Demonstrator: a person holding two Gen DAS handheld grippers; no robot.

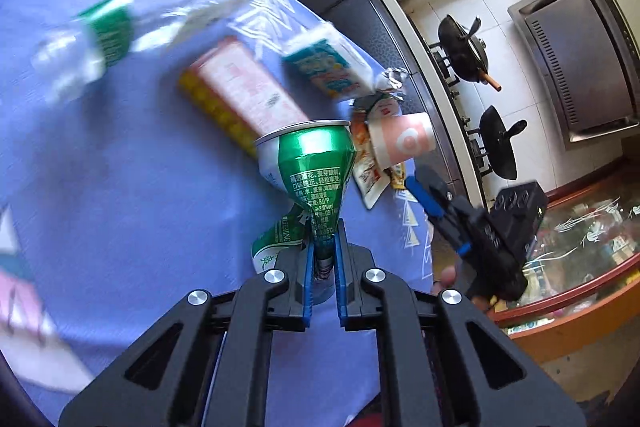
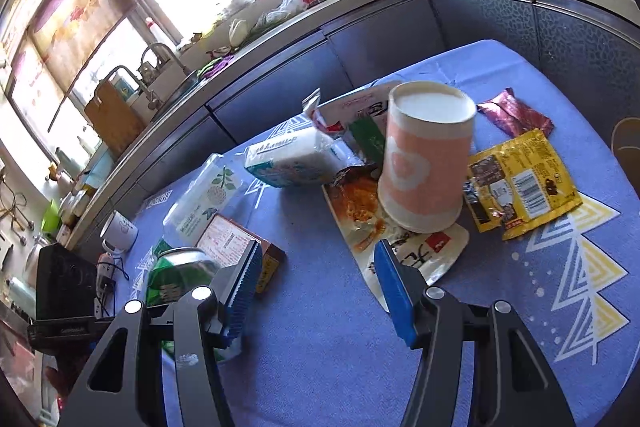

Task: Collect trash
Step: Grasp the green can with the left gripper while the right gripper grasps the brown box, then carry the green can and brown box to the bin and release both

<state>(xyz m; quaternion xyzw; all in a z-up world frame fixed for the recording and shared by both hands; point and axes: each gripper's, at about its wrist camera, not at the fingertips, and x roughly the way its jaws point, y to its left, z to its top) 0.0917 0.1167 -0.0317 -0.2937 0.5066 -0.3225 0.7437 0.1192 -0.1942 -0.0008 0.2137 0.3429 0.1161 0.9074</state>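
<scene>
The left tool point(image 1: 323, 247) was found clenched on a crushed green can point(image 1: 310, 179), the blue pads pressing the pinched waist of the can from both sides, with the can's silver rim pointing away beyond the fingertips. Ahead of that tool, on the blue-clothed desk point(image 1: 120, 187), a blurred clear bottle with a green label point(image 1: 100, 39), a red-and-yellow carton point(image 1: 240, 91) and a white tissue pack point(image 1: 328, 67) were noted. The right tool point(image 2: 320, 271) was recorded as released, jaws apart with nothing between the pads. Just beyond its fingertips a pink-and-white paper cup point(image 2: 424, 163) stood upright on a white snack wrapper point(image 2: 408, 247). A yellow sachet point(image 2: 520, 183) lay to the right of the cup, with a maroon wrapper point(image 2: 514, 115) farther off. The can appeared again at the left of the right tool, partly hidden behind its left finger.
</scene>
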